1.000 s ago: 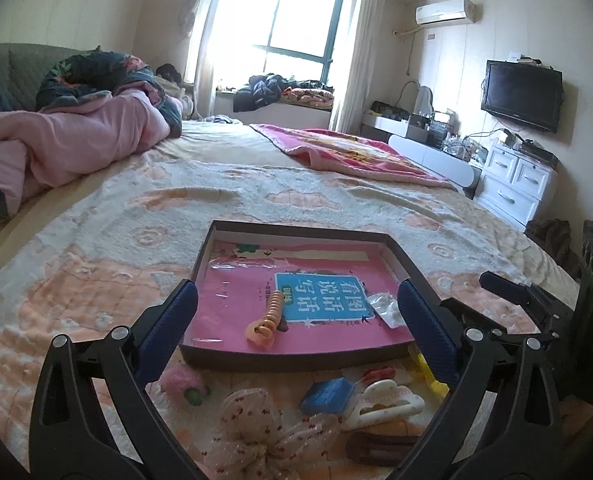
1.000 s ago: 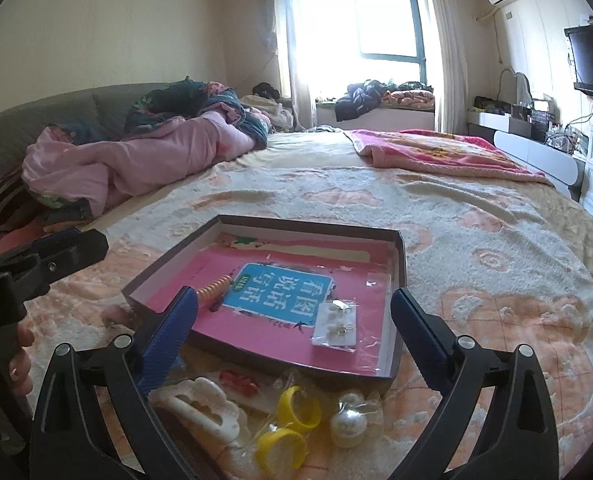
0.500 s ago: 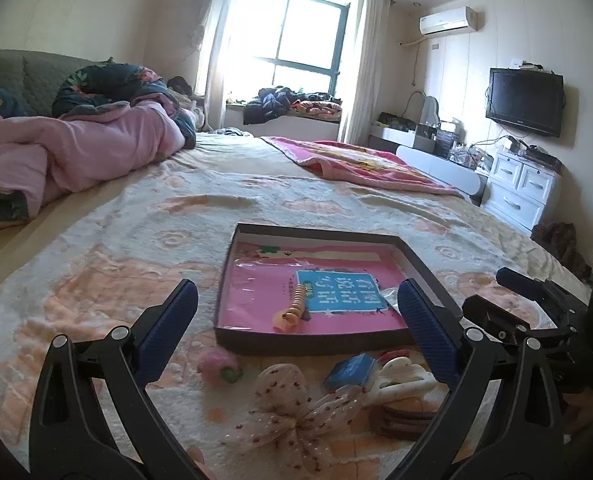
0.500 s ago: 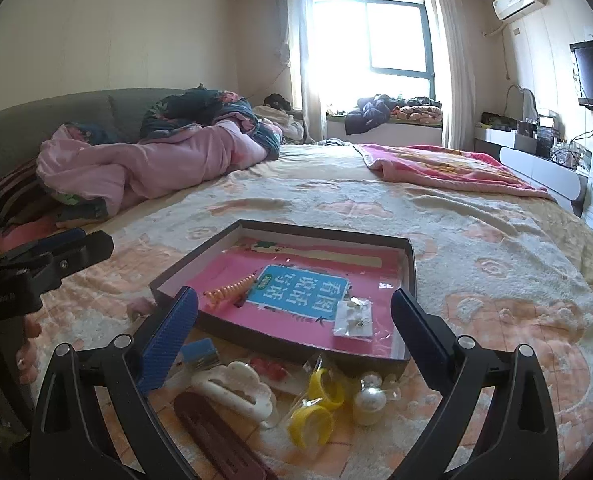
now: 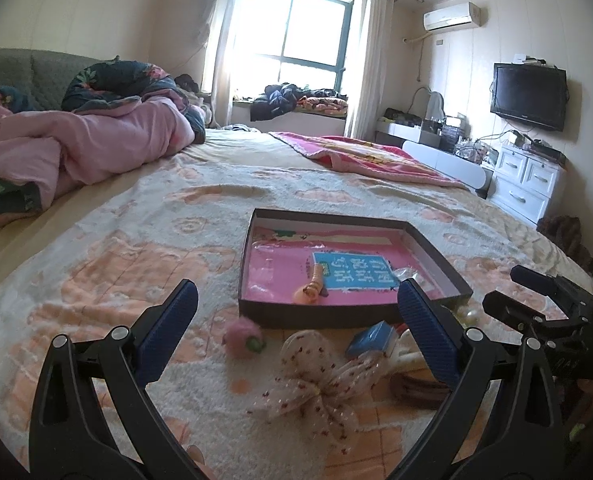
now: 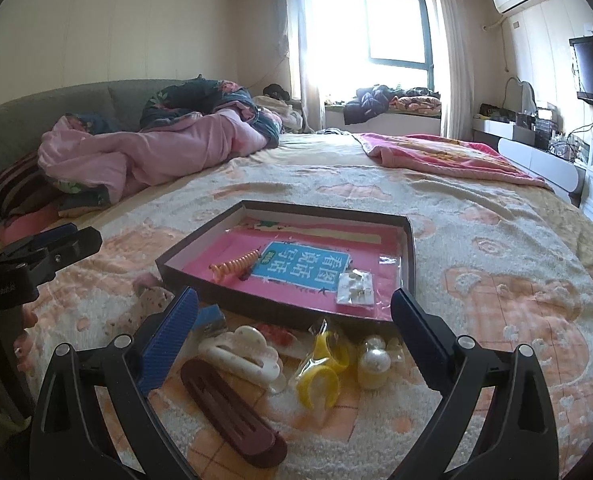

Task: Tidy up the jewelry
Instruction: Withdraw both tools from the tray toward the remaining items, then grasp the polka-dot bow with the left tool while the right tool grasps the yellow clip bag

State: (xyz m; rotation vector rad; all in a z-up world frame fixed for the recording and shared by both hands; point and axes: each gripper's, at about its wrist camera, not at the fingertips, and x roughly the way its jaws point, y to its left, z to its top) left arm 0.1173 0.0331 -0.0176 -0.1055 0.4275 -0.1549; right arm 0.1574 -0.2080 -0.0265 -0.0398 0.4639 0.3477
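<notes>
Left wrist view: the left gripper (image 5: 296, 328) stands wide open, holding nothing, its blue-padded fingers (image 5: 168, 330) low in the frame to either side of centre. Between them, on the patterned bedspread (image 5: 136, 248), lie a dotted fabric bow (image 5: 316, 384), a small pink pompom (image 5: 242, 338) to its upper left, and a blue box (image 5: 370, 338) to its upper right. A dark brown hair clip (image 5: 414, 388) shows partly behind the right-hand finger. Just beyond these items sits the shallow dark tray (image 5: 336, 316), right of centre, lined in pink with a blue printed card. An orange spiral hair tie (image 5: 312, 286) lies inside it near the front wall.

The right gripper (image 5: 536, 296) appears at the right edge of this view; its jaw state cannot be judged from here.

Right wrist view: the right gripper (image 6: 294, 328) is likewise spread open and empty. Between its fingers, lower centre, lie the brown hair clip (image 6: 232, 414), a white claw clip (image 6: 242, 354), yellow rings in a clear packet (image 6: 322, 368), and pearl beads (image 6: 374, 360). The tray (image 6: 256, 300) sits at centre frame, touching or just beside these items. Inside it, the spiral hair tie (image 6: 234, 266) lies left of the blue card (image 6: 302, 266), and a small packet of earrings (image 6: 355, 289) rests near the front right corner.
</notes>
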